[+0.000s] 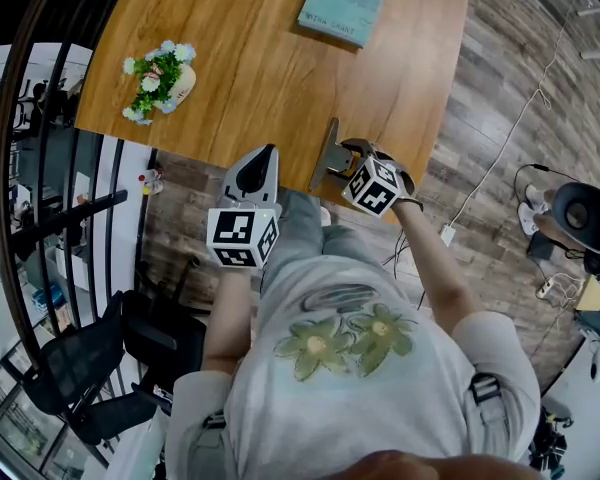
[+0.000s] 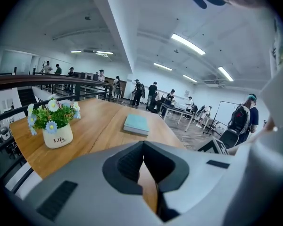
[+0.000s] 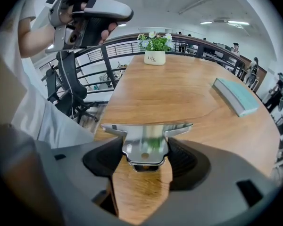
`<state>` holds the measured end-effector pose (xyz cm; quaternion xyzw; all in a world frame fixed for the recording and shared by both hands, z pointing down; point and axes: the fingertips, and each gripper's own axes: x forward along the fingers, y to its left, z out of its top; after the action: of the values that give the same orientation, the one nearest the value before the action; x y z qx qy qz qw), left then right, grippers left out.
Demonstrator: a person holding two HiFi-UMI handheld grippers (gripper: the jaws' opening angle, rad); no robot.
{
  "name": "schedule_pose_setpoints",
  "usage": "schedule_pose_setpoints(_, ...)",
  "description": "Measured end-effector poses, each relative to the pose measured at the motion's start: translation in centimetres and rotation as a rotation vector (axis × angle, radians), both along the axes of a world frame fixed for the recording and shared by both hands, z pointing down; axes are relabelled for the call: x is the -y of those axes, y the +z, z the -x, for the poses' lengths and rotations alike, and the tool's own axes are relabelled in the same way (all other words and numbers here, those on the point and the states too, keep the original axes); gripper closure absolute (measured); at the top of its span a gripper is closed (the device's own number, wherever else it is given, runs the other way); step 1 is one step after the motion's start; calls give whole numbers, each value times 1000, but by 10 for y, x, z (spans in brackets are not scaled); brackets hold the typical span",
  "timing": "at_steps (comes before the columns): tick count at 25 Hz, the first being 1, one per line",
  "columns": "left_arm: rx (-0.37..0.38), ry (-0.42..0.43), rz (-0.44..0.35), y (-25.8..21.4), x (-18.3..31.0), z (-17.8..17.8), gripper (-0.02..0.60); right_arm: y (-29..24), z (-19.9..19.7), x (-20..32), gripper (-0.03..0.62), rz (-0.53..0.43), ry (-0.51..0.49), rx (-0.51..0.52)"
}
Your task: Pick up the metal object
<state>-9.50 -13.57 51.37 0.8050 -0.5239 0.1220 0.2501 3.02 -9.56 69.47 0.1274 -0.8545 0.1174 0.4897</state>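
Metal object (image 3: 145, 145), a shiny flanged bracket at the near edge of the table (image 1: 280, 78), pinched between the jaws of the right gripper (image 3: 145, 155). Grasp made; lift apparently pending, calling for a steady upward raise. Left gripper (image 2: 144, 163), near left, pressed together and empty. Far: book (image 1: 345, 3), flower pot (image 1: 160, 78).

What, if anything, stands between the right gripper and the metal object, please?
Nothing visible does. The metal object sits clamped between the jaws of the right gripper at the near edge of the table; the book and flower pot lie beyond it.
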Motion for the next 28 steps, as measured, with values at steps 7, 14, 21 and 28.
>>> schedule_pose_setpoints(7, 17, 5, 19, 9, -4, 1, 568, 5, 0, 1, 310, 12, 12, 8)
schedule_pose_setpoints(14, 23, 20, 28, 13, -3, -4, 566, 5, 1, 5, 309, 7, 11, 17)
schedule_pose_setpoints(21, 24, 20, 24, 9, 2, -2, 568, 4, 2, 6, 309, 26, 43, 34)
schedule_pose_setpoints(28, 28, 12, 12, 4, 5, 2, 567, -12, 1, 15, 309, 46, 128, 101)
